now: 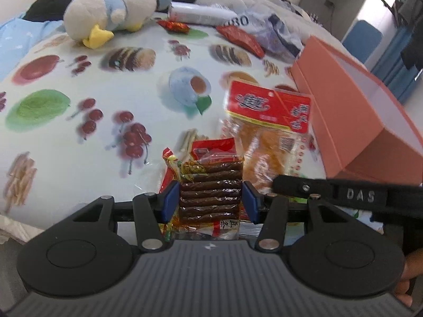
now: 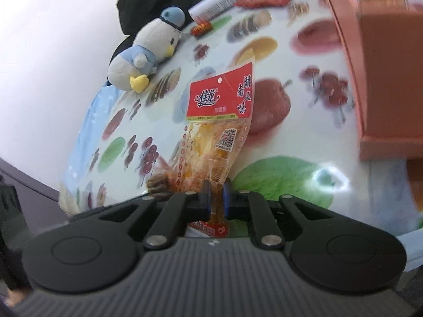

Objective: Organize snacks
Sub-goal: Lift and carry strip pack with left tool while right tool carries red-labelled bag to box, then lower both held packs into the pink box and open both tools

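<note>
Nearest our left lens sits the left gripper [image 1: 210, 202], its blue pads set either side of a clear pack of dark brown snack sticks [image 1: 210, 189] — pinching it by the long edges, we judge, so the flat pack stays level and does not fold. Behind it at about twelve o'clock lies a red foil pouch [image 1: 211, 148], and at one o'clock the orange-filled packet with the red header [image 1: 264, 121]. In the right view our right gripper [image 2: 216, 198] has its tongs pressed together on the lower end of that same packet, so the red header stands up at twelve o'clock; gripping the thin sealed end seems the reason the jaws close so far. We read the right tool's black finger [image 1: 301, 185] crossing the left view at three o'clock as the same grip seen from the side. An open salmon-pink box [image 1: 351, 100] waits at two o'clock in the left view, just beside the packets — most likely where the snacks belong, its open top within reach. On the fruit-printed cloth [image 1: 92, 145] a plush duck [image 1: 113, 13] lies at eleven o'clock, with a white tube [image 1: 201, 13] and a small red wrapped sweet [image 1: 174, 26] beyond it, well apart from our work. Neither pack is in the box yet.
</note>
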The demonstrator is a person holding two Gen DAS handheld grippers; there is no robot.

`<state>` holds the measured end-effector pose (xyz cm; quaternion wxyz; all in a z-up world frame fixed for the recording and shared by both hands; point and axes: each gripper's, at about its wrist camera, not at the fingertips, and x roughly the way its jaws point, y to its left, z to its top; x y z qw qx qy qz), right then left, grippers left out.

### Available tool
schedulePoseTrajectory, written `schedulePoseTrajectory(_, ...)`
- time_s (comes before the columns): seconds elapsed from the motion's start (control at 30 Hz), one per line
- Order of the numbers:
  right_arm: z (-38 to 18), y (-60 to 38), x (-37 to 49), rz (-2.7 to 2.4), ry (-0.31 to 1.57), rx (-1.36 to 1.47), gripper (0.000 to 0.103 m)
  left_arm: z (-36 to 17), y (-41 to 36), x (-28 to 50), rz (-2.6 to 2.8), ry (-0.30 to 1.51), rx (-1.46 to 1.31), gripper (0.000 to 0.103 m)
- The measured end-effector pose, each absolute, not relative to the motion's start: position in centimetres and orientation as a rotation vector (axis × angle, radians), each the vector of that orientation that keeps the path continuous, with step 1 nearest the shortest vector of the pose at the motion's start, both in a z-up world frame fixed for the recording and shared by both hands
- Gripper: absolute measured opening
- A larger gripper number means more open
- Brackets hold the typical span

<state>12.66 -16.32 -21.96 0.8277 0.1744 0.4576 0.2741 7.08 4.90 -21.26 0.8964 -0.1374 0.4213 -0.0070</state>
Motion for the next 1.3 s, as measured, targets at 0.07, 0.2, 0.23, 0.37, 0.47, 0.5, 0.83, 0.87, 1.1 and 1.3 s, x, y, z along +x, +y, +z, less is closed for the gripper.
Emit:
schedulePoseTrajectory(0.07, -20.9, -16.5, 12.2, 0.566, 0.942, 0.320, 0.011, -20.1, 4.9, 6.9, -0.014, 0.858, -0.289, 0.057)
schedulePoseTrajectory(0.2, -18.7, -17.0, 11.3, 0.543, 0.872, 0.261, 0.010, -17.3, 4.3, 6.7, -0.018, 0.824, -0.281, 0.057)
schedulePoseTrajectory(0.23, -18.2, -17.1, 11.1, 0.537, 0.857, 0.250, 0.010, -16.7, 4.0, 6.6, -0.020, 0.817, -0.278, 0.057)
schedulePoseTrajectory(0.37, -15.6, -17.8, 10.0, 0.515, 0.789, 0.218, 0.009, -13.8, 3.0, 6.0, -0.040, 0.779, -0.285, 0.057)
schedulePoseTrajectory(0.47, -13.5, -18.3, 8.8, 0.499, 0.719, 0.173, 0.009, -12.1, 2.2, 5.5, -0.049, 0.749, -0.287, 0.057)
schedulePoseTrajectory(0.5, -12.8, -18.4, 8.4, 0.495, 0.700, 0.163, 0.008, -11.6, 1.9, 5.4, -0.054, 0.743, -0.287, 0.057)
schedulePoseTrajectory(0.83, -9.0, -23.1, 6.3, 0.397, 0.604, 0.194, 0.008, -8.9, -1.9, 5.8, -0.168, 0.721, -0.265, 0.057)
schedulePoseTrajectory(0.87, -8.8, -23.8, 6.1, 0.381, 0.599, 0.196, 0.008, -8.7, -2.4, 6.0, -0.182, 0.719, -0.263, 0.057)
schedulePoseTrajectory(1.1, -7.8, -28.0, 5.1, 0.263, 0.566, 0.230, 0.008, -7.3, -6.0, 8.7, -0.289, 0.692, -0.240, 0.057)
schedulePoseTrajectory(1.3, -6.9, -31.3, 6.1, 0.183, 0.528, 0.249, 0.009, -5.7, -9.9, 12.1, -0.368, 0.675, -0.209, 0.057)
